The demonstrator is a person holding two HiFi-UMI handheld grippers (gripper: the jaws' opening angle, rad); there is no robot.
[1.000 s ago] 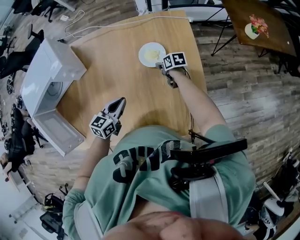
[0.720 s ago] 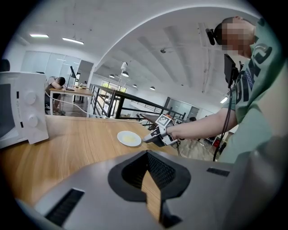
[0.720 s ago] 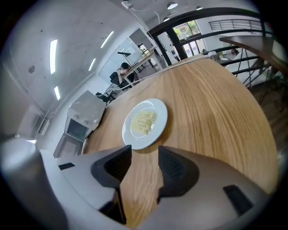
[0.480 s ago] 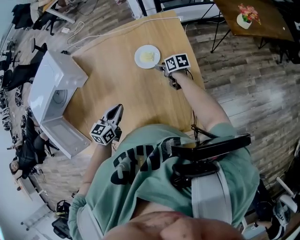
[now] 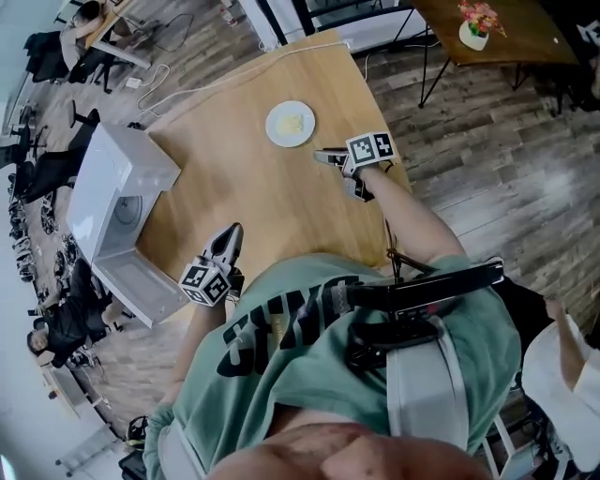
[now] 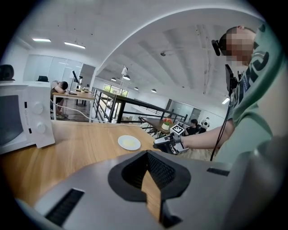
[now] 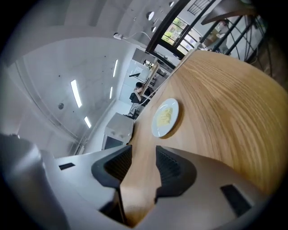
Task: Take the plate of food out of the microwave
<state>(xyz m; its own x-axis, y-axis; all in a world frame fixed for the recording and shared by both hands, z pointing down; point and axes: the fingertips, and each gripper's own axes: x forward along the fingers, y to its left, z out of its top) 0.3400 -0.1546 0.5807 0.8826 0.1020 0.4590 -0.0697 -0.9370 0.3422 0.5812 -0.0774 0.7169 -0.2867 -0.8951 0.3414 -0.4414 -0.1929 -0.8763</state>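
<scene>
A white plate of pale yellow food (image 5: 290,123) (image 6: 129,142) (image 7: 164,117) rests on the wooden table (image 5: 262,202), out of the microwave. The white microwave (image 5: 111,192) (image 6: 22,116) (image 7: 118,130) stands at the table's left edge with its door (image 5: 145,286) hanging open. My right gripper (image 5: 325,156) (image 7: 143,155) hovers a short way to the right of the plate, open and empty, apart from it. My left gripper (image 5: 230,239) (image 6: 146,155) is near the table's front edge, its tips together with nothing between them.
A white cable (image 5: 234,73) runs along the table's far edge. A dark table with a flower pot (image 5: 473,28) stands at the upper right. Chairs and seated people (image 5: 56,328) crowd the floor at the left. The table's right edge is close beside my right gripper.
My right gripper has drawn back from the plate's rim toward me, leaving the plate on the table. The left gripper has barely moved.
</scene>
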